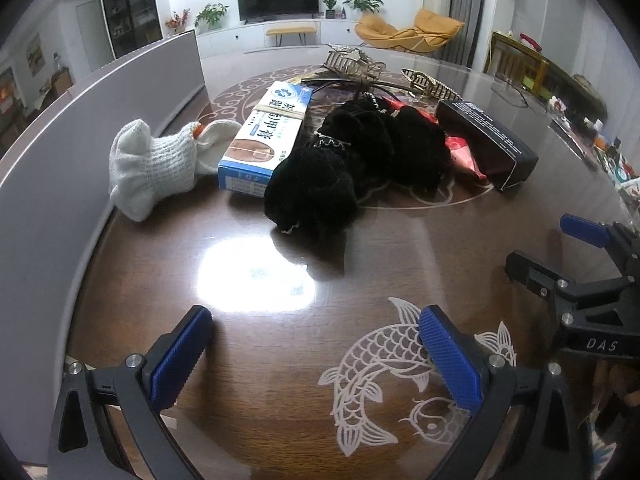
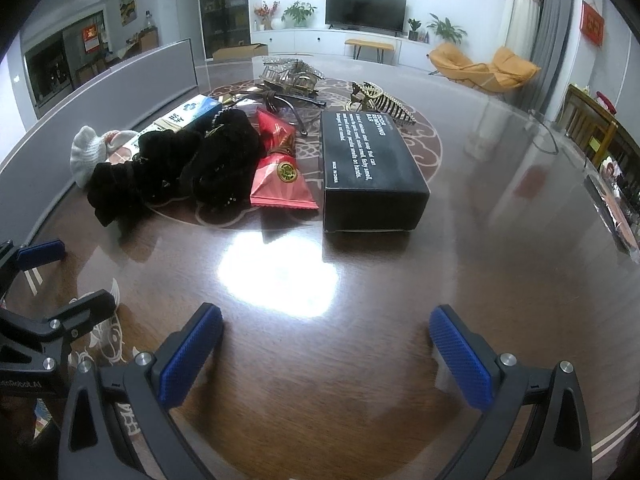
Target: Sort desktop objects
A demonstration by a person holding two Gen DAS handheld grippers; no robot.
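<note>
A pile lies mid-table: a white knit sock point(image 1: 150, 166) point(image 2: 86, 152), a blue-and-white box point(image 1: 266, 136) point(image 2: 188, 114), black scrunchies point(image 1: 344, 160) point(image 2: 176, 166), a red packet point(image 1: 464, 154) point(image 2: 280, 168), a black box point(image 1: 486, 142) point(image 2: 370, 168), gold hair claws point(image 1: 430, 84) point(image 2: 378, 102) and glasses point(image 1: 344, 80) point(image 2: 288, 100). My left gripper point(image 1: 316, 356) is open and empty, near the table's front, short of the scrunchies. My right gripper point(image 2: 326, 356) is open and empty, in front of the black box. Each gripper shows at the edge of the other's view point(image 1: 576, 256) point(image 2: 60, 276).
The dark glossy table point(image 1: 248, 360) point(image 2: 500, 240) has white fish decals and a bright light glare. A grey panel point(image 1: 60, 152) point(image 2: 80, 96) runs along its left side. Clutter point(image 1: 616, 160) point(image 2: 620, 200) sits at the far right edge.
</note>
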